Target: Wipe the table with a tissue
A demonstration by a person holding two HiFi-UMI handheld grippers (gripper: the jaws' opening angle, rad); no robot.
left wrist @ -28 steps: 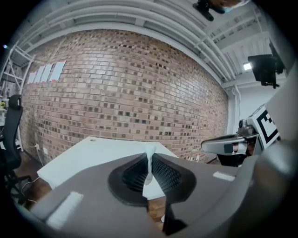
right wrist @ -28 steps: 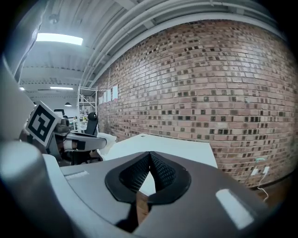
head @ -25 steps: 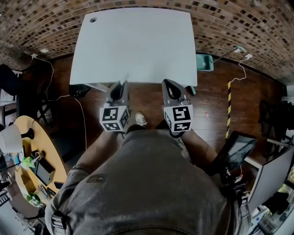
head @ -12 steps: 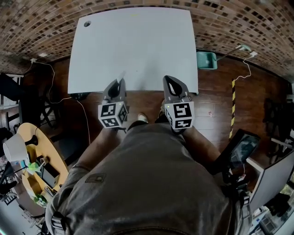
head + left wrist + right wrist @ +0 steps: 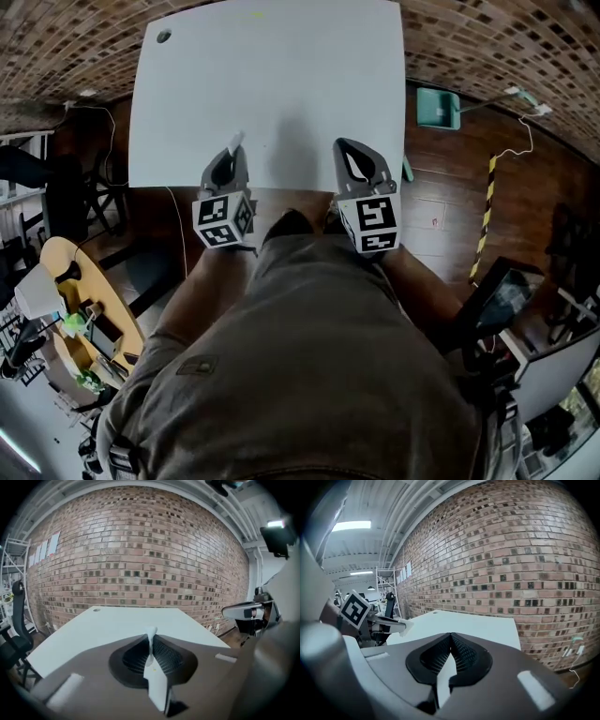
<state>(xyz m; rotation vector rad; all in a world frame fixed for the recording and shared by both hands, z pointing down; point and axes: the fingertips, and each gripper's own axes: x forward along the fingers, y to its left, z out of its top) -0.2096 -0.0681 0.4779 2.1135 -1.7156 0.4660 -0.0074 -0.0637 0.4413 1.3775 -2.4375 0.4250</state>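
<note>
A white table (image 5: 272, 84) fills the upper middle of the head view, bare apart from a small round hole (image 5: 164, 37) at its far left corner. My left gripper (image 5: 232, 152) hangs over the table's near edge, shut on a thin strip of white tissue (image 5: 235, 141) that pokes out past its tips. In the left gripper view the tissue (image 5: 151, 633) stands pinched between the shut jaws (image 5: 151, 639), with the table (image 5: 117, 623) ahead. My right gripper (image 5: 345, 148) is level with it, also at the near edge, shut and empty (image 5: 451, 637).
A brick wall (image 5: 140, 550) stands behind the table. On the wooden floor to the right lie a teal tray (image 5: 438, 106) and a yellow-black striped bar (image 5: 486, 216). A cluttered round wooden table (image 5: 66, 309) is at the left, and a black chair (image 5: 14, 634).
The person has stepped closer to the table. Both grippers went from over the floor to over the table's near edge. Their jaws look the same.
</note>
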